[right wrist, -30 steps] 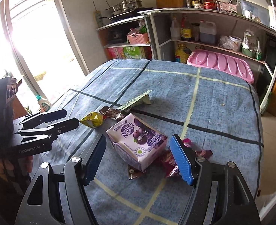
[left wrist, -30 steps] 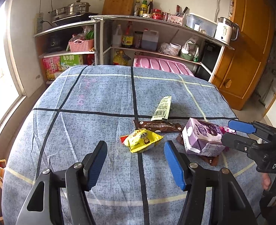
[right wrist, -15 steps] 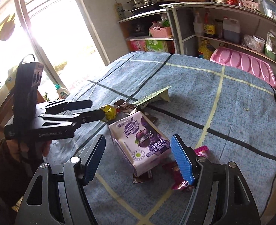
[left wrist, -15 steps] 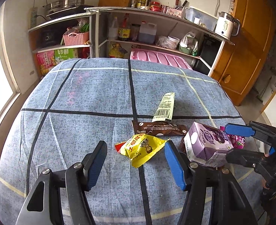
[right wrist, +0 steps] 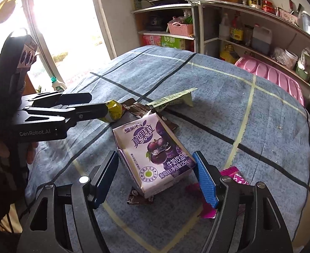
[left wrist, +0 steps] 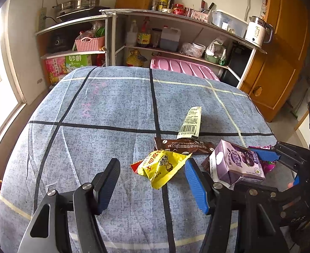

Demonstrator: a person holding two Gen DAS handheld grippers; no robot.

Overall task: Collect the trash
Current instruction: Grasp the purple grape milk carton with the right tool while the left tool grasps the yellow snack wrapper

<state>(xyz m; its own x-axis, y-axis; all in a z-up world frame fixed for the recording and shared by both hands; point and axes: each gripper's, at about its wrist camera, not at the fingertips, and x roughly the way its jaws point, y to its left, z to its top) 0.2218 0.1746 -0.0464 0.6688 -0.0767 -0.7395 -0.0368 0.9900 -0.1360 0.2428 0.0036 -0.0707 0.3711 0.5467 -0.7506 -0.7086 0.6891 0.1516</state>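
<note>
Trash lies on a blue checked tablecloth [left wrist: 112,109]. A crumpled yellow wrapper [left wrist: 163,166] sits just ahead of my left gripper [left wrist: 152,179], which is open, its tips on either side of the wrapper's near end. Behind the wrapper are a brown coffee sachet [left wrist: 184,147] and a pale green sachet [left wrist: 189,124] with a barcode. A purple milk carton [right wrist: 152,147] stands tilted between the jaws of my open right gripper [right wrist: 155,168], the pads close beside it. A pink wrapper [right wrist: 237,177] and a small brown wrapper [right wrist: 140,198] lie under and beside the carton.
Metal shelves [left wrist: 176,16] with bottles, a pink basket [left wrist: 89,42] and a kettle [left wrist: 258,30] stand beyond the table's far edge, with a pink tray [left wrist: 182,69] leaning there. A wooden door [left wrist: 281,52] is at the right. A bright window [right wrist: 66,31] is at the left.
My left gripper has come nearer to the yellow wrapper. My right gripper has sunk and rolled, and the purple carton now sits deeper between its jaws.
</note>
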